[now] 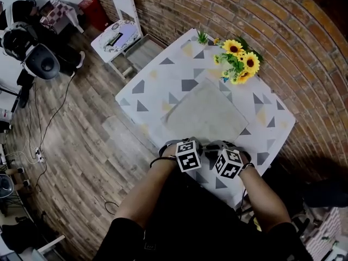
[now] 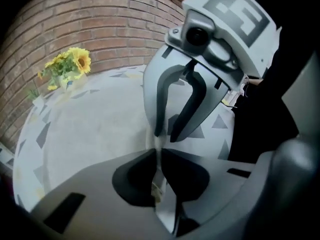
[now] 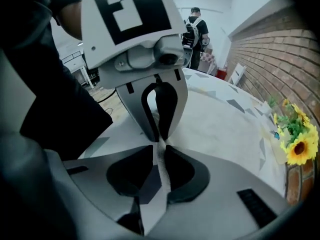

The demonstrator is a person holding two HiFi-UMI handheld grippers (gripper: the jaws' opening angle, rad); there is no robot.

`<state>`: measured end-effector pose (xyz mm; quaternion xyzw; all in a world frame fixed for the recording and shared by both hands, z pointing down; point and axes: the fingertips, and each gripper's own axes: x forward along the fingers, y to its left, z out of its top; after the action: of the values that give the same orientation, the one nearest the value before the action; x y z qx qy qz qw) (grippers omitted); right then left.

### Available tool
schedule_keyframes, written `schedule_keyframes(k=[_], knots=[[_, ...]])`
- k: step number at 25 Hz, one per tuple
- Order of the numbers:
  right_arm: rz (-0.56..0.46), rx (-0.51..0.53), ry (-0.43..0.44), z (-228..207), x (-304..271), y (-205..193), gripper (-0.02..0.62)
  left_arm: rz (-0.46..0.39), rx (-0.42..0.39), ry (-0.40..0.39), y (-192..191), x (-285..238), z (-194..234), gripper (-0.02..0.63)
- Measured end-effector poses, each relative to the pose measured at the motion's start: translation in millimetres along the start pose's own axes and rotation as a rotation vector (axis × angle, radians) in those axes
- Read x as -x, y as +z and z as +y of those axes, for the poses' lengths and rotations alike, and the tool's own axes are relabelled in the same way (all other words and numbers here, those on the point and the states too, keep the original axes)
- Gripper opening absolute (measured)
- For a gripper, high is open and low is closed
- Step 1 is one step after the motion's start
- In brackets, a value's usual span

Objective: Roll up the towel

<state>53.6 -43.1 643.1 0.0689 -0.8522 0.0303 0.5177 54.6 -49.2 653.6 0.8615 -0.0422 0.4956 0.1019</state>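
Pinching a thin fold of the towel, the left gripper has its jaws drawn together on the pale cloth, and a small tag of the fabric shows just behind the tips. The right gripper sits just beside it with its jaws a narrow way apart; a strip of the same cloth stands in the gap, and the pads do not visibly press on it. In the head view both grippers are at the towel's near edge, side by side, their marker cubes almost touching and both pointing steeply down. The towel is a light grey square lying flat and unrolled in the middle of the counter, its near edge at the counter's near side. A white tablecloth printed with grey triangles covers the counter beneath it. A bunch of sunflowers stands at the far corner, well apart from the towel and close to the brick wall. A white chair stands on the wood floor beyond the counter's left side. The right gripper view shows a person standing far off in the room.
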Motion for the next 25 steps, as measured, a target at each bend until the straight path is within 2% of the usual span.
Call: schedule_keyframes(k=[3, 7, 9, 12, 15, 17, 19, 21, 25], knots=[[-0.001, -0.029, -0.022, -9, -4, 0, 0.068, -0.005, 0.015, -0.018, 1, 2, 4, 0.046], [-0.019, -0.121, 0.018, -18, -7, 2, 0.044, -0.011, -0.010, 0.030, 2, 11, 13, 0.049], [-0.029, -0.186, 0.053, -22, -7, 3, 0.041, -0.010, -0.060, 0.086, 4, 17, 17, 0.065], [-0.044, -0.271, 0.099, -28, -7, 3, 0.040, 0.011, -0.185, 0.182, 8, 26, 19, 0.112], [-0.059, -0.333, 0.120, -36, -10, 0, 0.040, 0.033, -0.249, 0.215, 10, 21, 19, 0.115], [-0.063, -0.356, 0.124, -40, -10, 0, 0.040, 0.037, -0.230, 0.200, 9, 16, 22, 0.112], [-0.062, -0.358, 0.114, -43, -8, 2, 0.041, 0.038, -0.199, 0.159, 8, 13, 23, 0.046], [-0.054, -0.337, 0.087, -45, -4, 5, 0.051, 0.035, -0.159, 0.112, 6, 11, 24, 0.038], [-0.062, -0.188, -0.021, -49, 5, 13, 0.083, 0.007, -0.038, 0.037, 4, 10, 33, 0.038]])
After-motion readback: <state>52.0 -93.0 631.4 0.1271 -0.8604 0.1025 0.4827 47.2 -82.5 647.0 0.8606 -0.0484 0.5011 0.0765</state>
